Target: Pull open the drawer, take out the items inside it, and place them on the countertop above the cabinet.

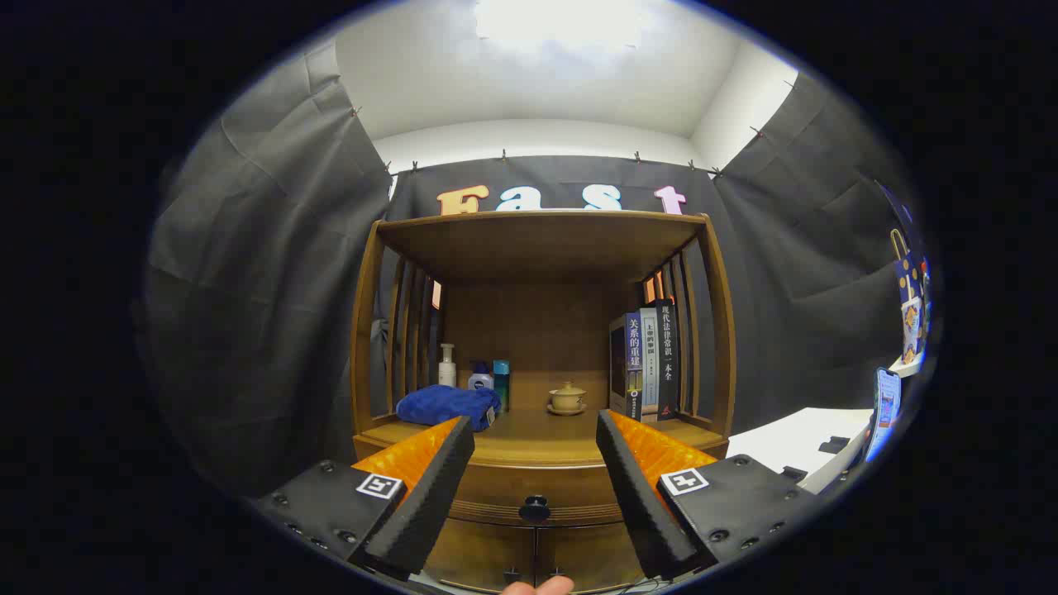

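A wooden cabinet stands ahead of me, its countertop (537,450) under an open shelf frame. Below the countertop's front edge is the drawer front (537,492), closed, with a small dark round knob (535,508). My gripper (536,430) is open, its two fingers spread wide on either side of the knob, which sits between them and a little beyond. Nothing is held. The inside of the drawer is hidden.
On the countertop lie a folded blue cloth (448,406), a white pump bottle (447,366), two small containers (491,382), a lidded tea cup on a saucer (567,398) and upright books (646,359). A white table (798,442) stands to the right. A fingertip (537,587) shows below.
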A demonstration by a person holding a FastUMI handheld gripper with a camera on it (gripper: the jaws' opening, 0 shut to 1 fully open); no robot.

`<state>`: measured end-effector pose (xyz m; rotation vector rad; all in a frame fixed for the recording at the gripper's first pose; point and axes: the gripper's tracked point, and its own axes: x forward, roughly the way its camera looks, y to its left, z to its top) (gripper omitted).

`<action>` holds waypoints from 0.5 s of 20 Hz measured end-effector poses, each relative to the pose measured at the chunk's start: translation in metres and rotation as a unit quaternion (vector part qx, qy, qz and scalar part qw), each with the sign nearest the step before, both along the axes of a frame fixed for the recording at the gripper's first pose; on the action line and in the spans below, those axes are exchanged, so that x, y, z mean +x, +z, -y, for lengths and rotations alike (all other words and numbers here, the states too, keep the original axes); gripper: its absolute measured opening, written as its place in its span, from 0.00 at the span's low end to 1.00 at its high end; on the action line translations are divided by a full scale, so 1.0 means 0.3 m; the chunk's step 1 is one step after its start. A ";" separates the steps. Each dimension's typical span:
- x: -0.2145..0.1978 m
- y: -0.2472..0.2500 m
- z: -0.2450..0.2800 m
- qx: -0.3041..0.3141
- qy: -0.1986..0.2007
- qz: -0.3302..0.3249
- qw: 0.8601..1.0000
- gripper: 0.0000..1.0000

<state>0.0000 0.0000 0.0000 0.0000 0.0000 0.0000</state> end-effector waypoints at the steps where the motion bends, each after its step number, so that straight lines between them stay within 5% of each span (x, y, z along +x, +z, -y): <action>1: 0.001 0.000 -0.004 0.000 0.001 0.000 1.000 0.98; 10: -0.002 -0.004 -0.005 -0.001 0.003 -0.003 1.000 0.98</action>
